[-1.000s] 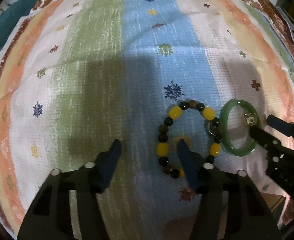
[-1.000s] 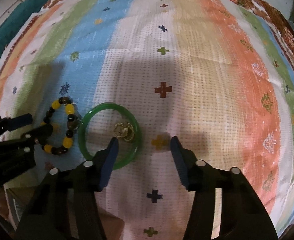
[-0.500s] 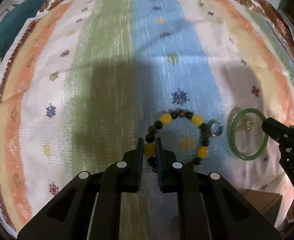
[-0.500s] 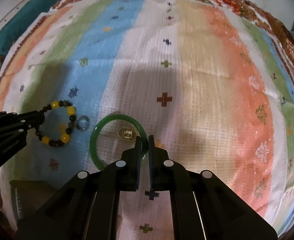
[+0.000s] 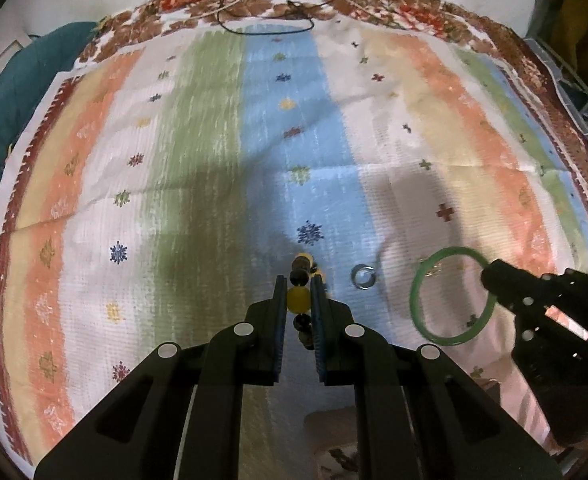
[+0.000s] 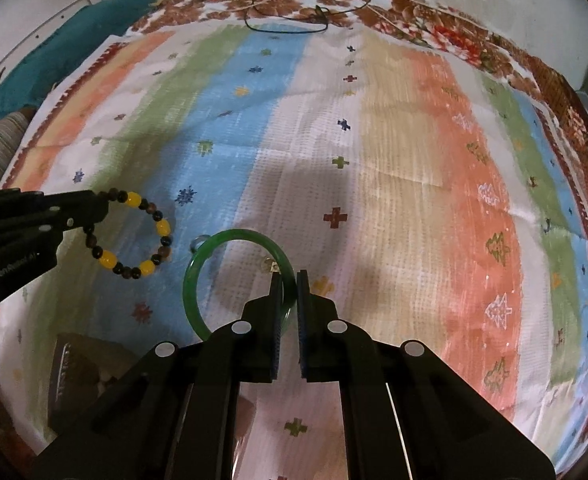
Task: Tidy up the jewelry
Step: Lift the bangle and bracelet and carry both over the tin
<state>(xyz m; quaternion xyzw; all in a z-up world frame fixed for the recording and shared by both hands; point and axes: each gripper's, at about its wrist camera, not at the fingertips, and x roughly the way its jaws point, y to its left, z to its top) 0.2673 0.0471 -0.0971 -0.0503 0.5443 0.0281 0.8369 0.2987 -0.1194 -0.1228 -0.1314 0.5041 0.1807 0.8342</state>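
- Low in the middle of the left wrist view, the left gripper [image 5: 298, 292] is pinching a beaded bracelet [image 5: 298, 299]; a yellow bead sits squeezed between the two pads, with dark beads showing just above and below it.
- From this angle the bracelet is edge-on, so its loop cannot be made out.
- Just right of the fingers a small silvery ring [image 5: 363, 277] lies on the striped cloth [image 5: 197, 168], apart from the beads.
- Further right, a green bangle [image 5: 421, 312] is gripped at its upper right rim by the right gripper [image 5: 488, 276], which comes in from the right edge. A small gold piece shows faintly inside the bangle's upper left; I can't tell what it is.
- At the top centre of the frame a dark cord [image 5: 265, 31] lies looped on the cloth's flowered border.

- Bottom centre of the right wrist view, the right gripper [image 6: 289, 284] has its pads pressed onto the right side of the green bangle [image 6: 191, 280], the rest of the hoop standing out to the left.
- At the left edge the left gripper [image 6: 101, 208] holds the beaded bracelet [image 6: 161, 226] by its upper left; here the loop hangs open, yellow and dark beads alternating.
- The small ring [image 6: 197, 241] peeks out just beside the bangle's upper left rim.
- A small gold piece [image 6: 270, 266] sits just above the tip of the near finger, by the bangle's rim.
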